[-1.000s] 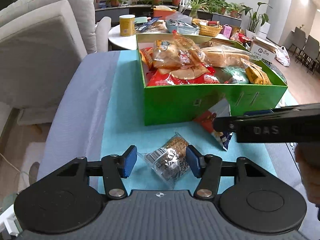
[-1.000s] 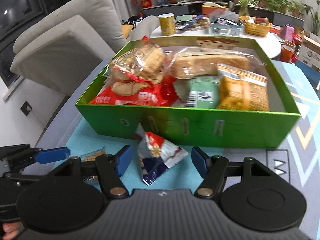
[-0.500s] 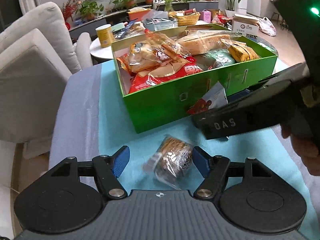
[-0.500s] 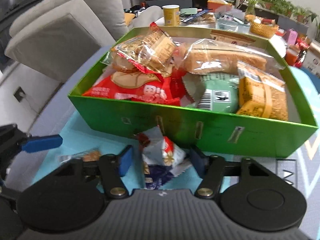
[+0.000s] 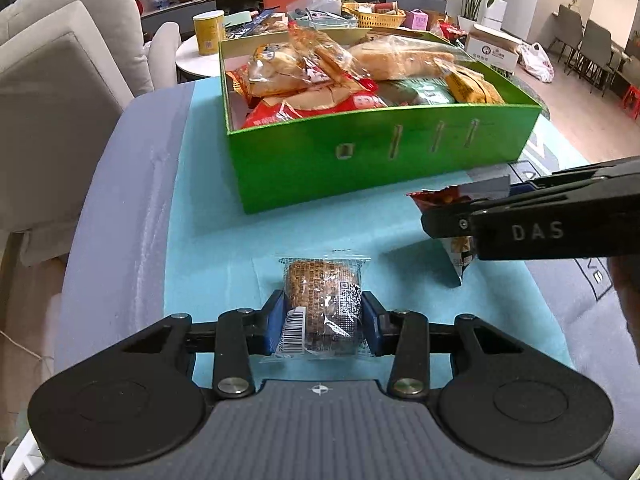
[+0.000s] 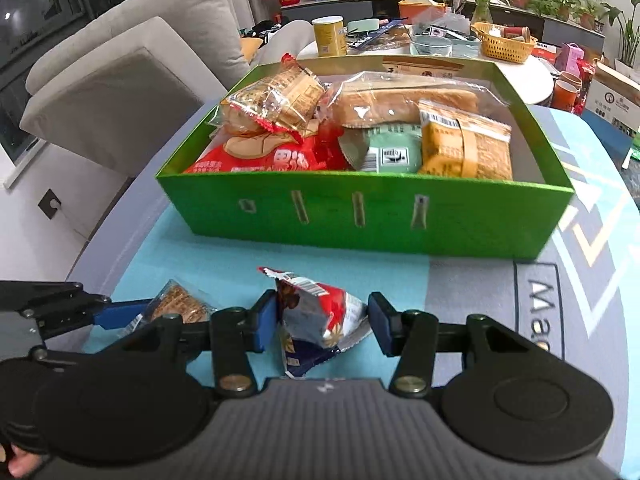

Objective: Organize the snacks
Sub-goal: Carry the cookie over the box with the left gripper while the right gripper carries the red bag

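Since the earlier frame my left claw [image 5: 323, 316] has been closing, and its blue pads now press on both sides of the brown cracker pack [image 5: 323, 304], which lay loose between open pads before. My right claw [image 6: 322, 322] has also been closing around the red-and-silver snack bag [image 6: 320, 316]; the left pad touches the bag, but the right pad is still a little apart, so I judge it is not yet clamped.

Both snacks lie on the turquoise mat [image 5: 208, 208] near the front edge of the table, in front of the green box [image 6: 360, 212], which is already nearly full of packets.

I think the cracker pack is light and stiff inside, but brittle, and its clear film is slippery. Holding it across the middle of the round stack, as now, seems right, with only a gentle squeeze.

To my eye the bag is very light, soft and puffed with air, so it can crumple or slide out. I should take it at the body just below the torn-looking top seam, not at the thin corner.
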The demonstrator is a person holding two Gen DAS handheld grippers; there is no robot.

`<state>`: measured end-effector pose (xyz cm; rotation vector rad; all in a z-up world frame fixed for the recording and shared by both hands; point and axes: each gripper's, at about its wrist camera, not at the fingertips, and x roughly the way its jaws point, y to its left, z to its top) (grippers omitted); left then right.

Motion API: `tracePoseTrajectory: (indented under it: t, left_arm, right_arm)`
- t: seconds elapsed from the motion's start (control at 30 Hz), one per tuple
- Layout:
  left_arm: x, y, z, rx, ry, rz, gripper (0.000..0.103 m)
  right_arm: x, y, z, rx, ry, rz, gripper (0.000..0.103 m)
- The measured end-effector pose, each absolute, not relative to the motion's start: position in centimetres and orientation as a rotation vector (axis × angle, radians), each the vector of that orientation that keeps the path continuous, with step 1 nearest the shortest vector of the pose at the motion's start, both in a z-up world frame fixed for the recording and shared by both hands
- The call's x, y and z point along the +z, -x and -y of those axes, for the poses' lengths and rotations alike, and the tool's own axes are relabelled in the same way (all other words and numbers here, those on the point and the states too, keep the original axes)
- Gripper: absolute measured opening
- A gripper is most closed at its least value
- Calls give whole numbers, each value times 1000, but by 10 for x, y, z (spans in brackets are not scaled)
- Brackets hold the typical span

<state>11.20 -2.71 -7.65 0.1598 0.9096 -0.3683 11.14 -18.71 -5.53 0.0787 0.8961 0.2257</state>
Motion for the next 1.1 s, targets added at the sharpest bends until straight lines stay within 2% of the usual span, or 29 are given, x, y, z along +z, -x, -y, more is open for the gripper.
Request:
tracePoseTrajectory:
  t: [0.07, 0.13, 0.2, 0.47, 0.57, 0.63, 1.1]
  left_arm:
    - [-77, -108, 31, -348, -179, -897, 41]
    - [-77, -107, 35, -322, -203, -894, 51]
    - [-77, -107, 39, -301, -217, -889, 56]
    - [-80, -112, 42, -286, -182, -891, 57]
    - [-79, -113, 37, -308, -143, -901, 48]
    - [-79, -110, 39, -301, -163, -888, 37]
    - [-48, -90, 44, -331, -167, -802, 36]
  right_arm:
    - [-55, -108, 187, 229, -68, -890, 55]
    - [-57, -107, 184, 217, -49, -881, 58]
    - [-58, -107, 183, 209, -43, -878, 59]
    - [-69, -110, 179, 209, -13, -887, 61]
    - [-71, -108, 177, 198, 15, -867, 61]
    - [-70, -107, 179, 206, 16, -868, 60]
    - [-27, -84, 193, 209, -61, -774, 54]
